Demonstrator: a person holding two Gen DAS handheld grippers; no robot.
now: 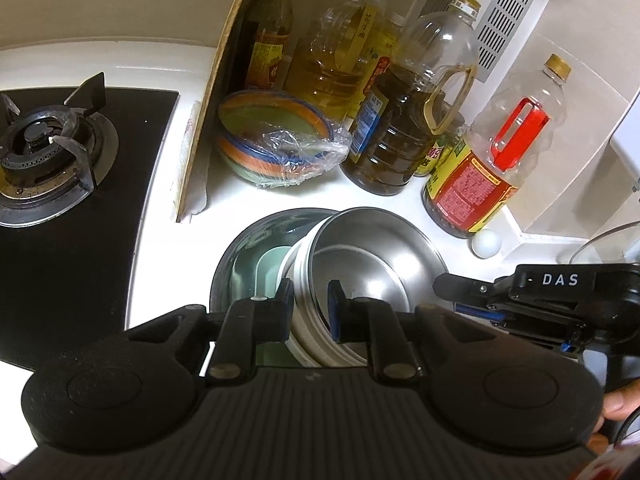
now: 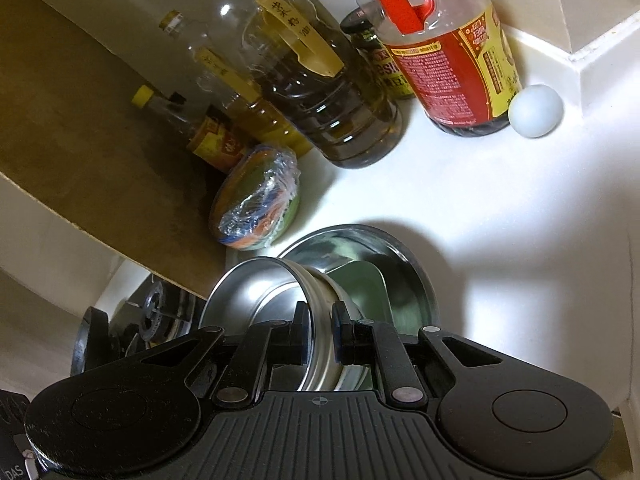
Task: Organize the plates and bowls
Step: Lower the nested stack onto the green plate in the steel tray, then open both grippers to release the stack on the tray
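Bowl, ribbed steel with a shiny inside, is tilted over a wide steel plate on the white counter, its rim pinched on opposite sides by the left gripper and right gripper. Nesting seems under way: next it likely needs levelling and lowering beside the pale green dish before both let go.

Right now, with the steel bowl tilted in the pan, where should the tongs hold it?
On the raised rim of the steel bowl, one pad inside and one outside the thin wall. It leans in the pan, so the near edge is clear. Both tongs, left and right, are already pinching it there, on opposite sides.
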